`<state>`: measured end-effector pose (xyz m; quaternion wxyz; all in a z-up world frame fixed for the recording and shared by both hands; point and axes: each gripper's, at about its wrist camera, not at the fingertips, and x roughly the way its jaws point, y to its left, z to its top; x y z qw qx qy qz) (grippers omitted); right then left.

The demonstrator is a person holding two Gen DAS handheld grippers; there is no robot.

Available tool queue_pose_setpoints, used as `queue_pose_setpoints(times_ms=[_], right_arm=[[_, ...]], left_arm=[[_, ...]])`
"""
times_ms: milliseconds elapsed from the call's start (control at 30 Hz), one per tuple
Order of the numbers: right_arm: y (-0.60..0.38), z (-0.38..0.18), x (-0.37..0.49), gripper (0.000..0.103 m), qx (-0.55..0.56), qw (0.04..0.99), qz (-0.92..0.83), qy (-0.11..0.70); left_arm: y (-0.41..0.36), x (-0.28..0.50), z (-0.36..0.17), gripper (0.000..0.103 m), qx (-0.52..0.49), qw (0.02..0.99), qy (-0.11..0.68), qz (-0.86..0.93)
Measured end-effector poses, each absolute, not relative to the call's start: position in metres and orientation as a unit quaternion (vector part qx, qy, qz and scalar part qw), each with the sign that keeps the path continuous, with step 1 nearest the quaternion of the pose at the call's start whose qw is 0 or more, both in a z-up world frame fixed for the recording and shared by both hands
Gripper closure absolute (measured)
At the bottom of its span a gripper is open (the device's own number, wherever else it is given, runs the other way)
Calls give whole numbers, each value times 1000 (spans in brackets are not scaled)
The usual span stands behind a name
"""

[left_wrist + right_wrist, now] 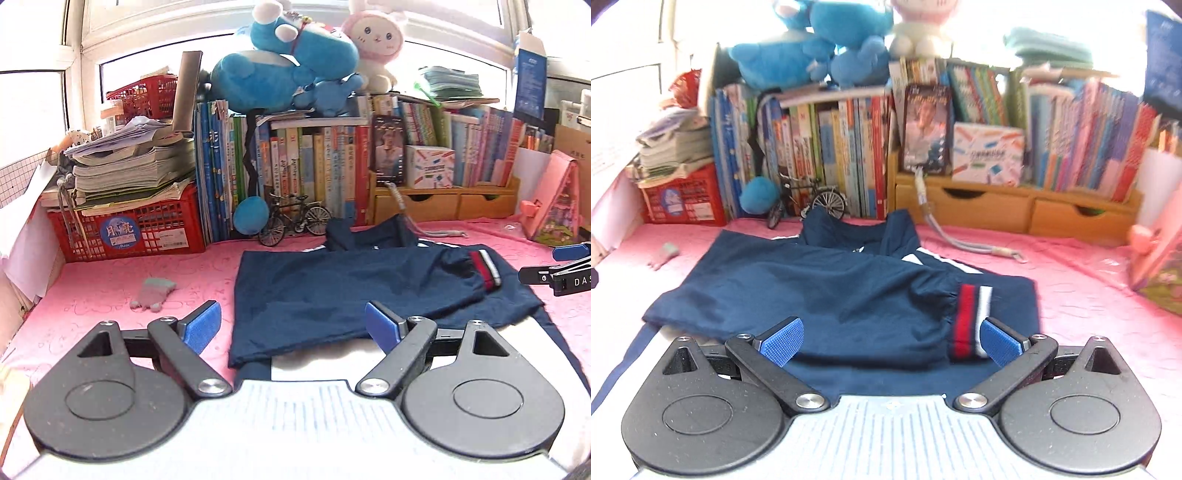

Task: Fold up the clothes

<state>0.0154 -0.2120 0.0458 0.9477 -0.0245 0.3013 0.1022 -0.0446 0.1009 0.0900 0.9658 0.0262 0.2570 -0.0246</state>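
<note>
Navy jacket (332,291), near hem hidden behind left hand-held gripper (291,325).

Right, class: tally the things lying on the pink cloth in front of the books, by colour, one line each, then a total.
Navy: 1, the jacket
Grey: 2, the small soft toy and the cord
Black: 1, the model bicycle
Total: 4, all on the pink cloth

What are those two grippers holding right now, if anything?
Nothing. The left gripper and the right gripper both stand open above the navy jacket, with no cloth pinched between their blue pads.
</note>
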Motion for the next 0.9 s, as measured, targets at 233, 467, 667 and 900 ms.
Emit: queue_pose_setpoints(times_ms=[233,467,667,900], right_arm=[[-249,56,-170,0,14,943,119,312],[-230,37,-296,0,-38,968,81,234],[-210,12,-299,0,-88,957,92,260],[-200,-8,-296,0,-82,946,112,293]], left_arm=[[56,-194,65,8,5,965,249,-78],[47,-252,40,6,-39,954,287,-72],[49,-247,21,5,-7,948,317,-6],[48,-244,-1,5,-10,937,349,-6]])
